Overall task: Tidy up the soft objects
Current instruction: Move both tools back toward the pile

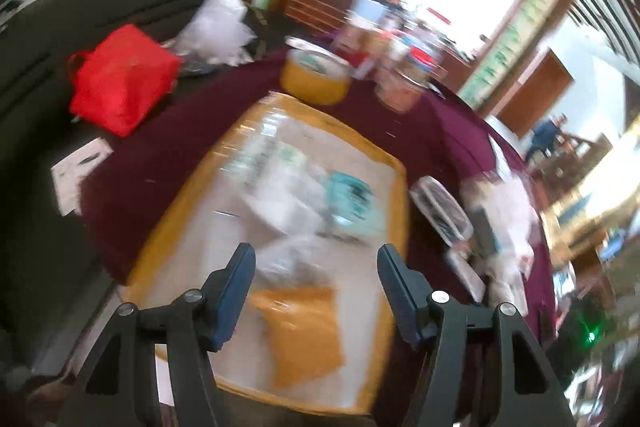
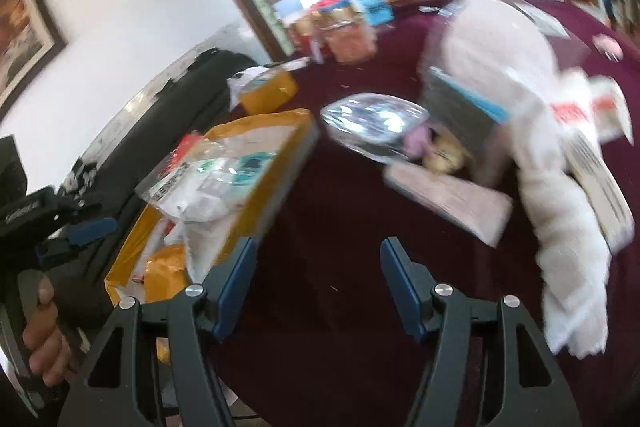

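Left wrist view: we see the left gripper with its jaws spread wide and nothing between them. It hangs above a yellow-rimmed tray that rests on a maroon tablecloth. In the tray lie soft packets: a clear bag with white contents, a teal-labelled packet just beside it, and a yellow pouch at the near end, below the fingertips. Beyond the tray stands a round yellow tub, with jars behind it too blurred to tell apart. A red bag sits on a dark sofa to the left, near a crumpled clear plastic sheet. To the right of the tray lies a shiny oval packet, beside a heap of white soft goods.

Right wrist view: we see the right gripper, jaws likewise wide apart and empty, above bare tablecloth. The tray lies to the left, holding the clear bag and the yellow pouch. The shiny oval packet lies ahead, between the tray and a large white plush item on the right. A flat pale packet lies near the plush item. At the far left edge, a hand grips the handle of the left gripper. Motion blur hides finer detail.
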{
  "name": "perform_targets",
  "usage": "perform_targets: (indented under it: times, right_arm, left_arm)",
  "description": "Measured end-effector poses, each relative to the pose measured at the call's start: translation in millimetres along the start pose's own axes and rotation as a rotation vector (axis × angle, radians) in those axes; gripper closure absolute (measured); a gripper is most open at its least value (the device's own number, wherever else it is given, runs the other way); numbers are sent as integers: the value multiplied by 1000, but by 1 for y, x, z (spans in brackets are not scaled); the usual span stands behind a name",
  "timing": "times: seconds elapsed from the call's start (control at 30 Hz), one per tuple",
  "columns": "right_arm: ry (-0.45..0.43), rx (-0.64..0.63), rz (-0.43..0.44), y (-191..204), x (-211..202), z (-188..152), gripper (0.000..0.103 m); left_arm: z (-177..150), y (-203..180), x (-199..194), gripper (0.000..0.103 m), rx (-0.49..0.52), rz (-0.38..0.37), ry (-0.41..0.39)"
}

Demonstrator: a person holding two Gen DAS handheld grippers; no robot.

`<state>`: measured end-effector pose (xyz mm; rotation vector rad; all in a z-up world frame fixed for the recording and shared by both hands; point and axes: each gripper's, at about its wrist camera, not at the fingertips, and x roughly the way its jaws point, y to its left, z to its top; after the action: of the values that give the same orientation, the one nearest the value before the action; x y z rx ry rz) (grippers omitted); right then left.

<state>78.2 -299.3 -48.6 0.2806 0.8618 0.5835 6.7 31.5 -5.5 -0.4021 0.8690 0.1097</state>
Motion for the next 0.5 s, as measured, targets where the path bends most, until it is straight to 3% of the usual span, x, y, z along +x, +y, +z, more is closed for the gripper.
perform_targets:
  times: [0.23, 0.5]
  right_arm:
    - [-35, 67, -50, -29, -24, -11, 39]
    - [-90, 93, -86, -55, -66, -12, 39]
  left_arm:
    - [-30, -56, 17, 33, 85, -156, 152]
    - [-59, -90, 27, 32, 164, -182, 227]
